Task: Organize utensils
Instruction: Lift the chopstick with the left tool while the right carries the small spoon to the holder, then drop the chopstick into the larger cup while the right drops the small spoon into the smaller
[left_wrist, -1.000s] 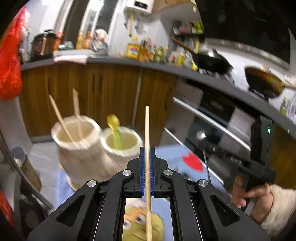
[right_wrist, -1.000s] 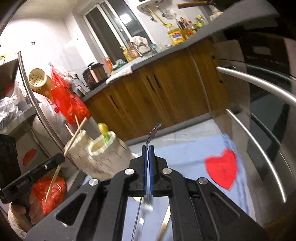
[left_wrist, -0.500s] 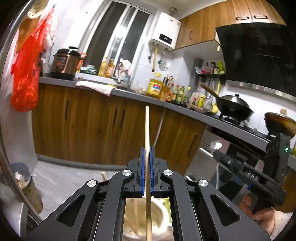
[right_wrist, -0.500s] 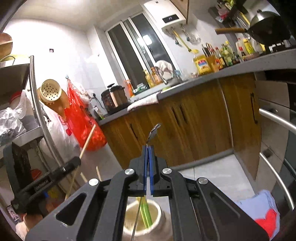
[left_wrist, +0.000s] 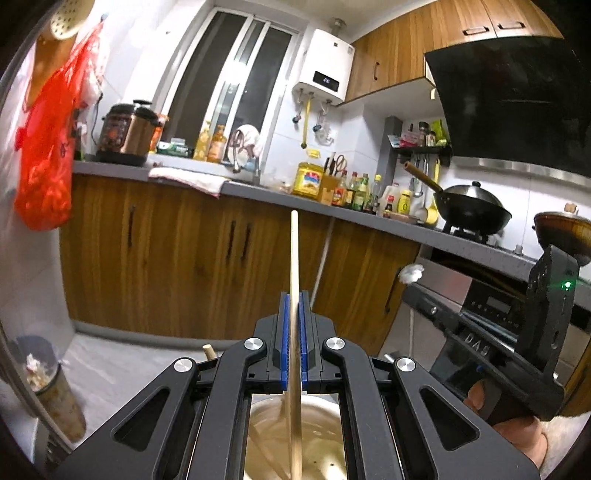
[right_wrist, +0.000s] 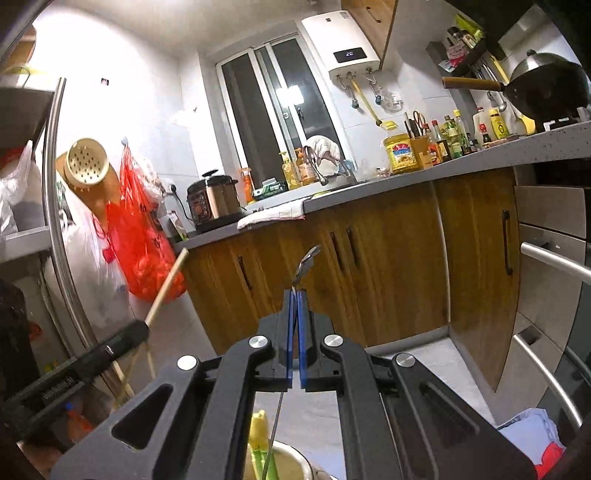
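Note:
My left gripper (left_wrist: 294, 295) is shut on a wooden chopstick (left_wrist: 294, 258) held upright. Its lower end hangs inside a cream holder (left_wrist: 325, 439) seen between the gripper arms, next to another chopstick tip (left_wrist: 209, 350). My right gripper (right_wrist: 295, 293) is shut on a thin metal utensil (right_wrist: 306, 262), whose stem runs down into a second cream holder (right_wrist: 295, 461) that holds a yellow-green plastic fork (right_wrist: 258, 435). The left gripper with its chopstick also shows in the right wrist view (right_wrist: 166, 288). The right gripper body also shows in the left wrist view (left_wrist: 517, 350).
Wooden cabinets (left_wrist: 184, 251) under a grey counter (left_wrist: 258, 188) stand ahead. An oven with steel handles (right_wrist: 554, 258) is at the right. A red bag (left_wrist: 44, 155) hangs at the left. A bin (left_wrist: 51, 387) stands on the floor. A blue cloth (right_wrist: 532, 435) lies at the lower right.
Both grippers have swung upright over the holders, which have dropped to the bottom of each view. The chopstick and the metal utensil now reach down into their holders.

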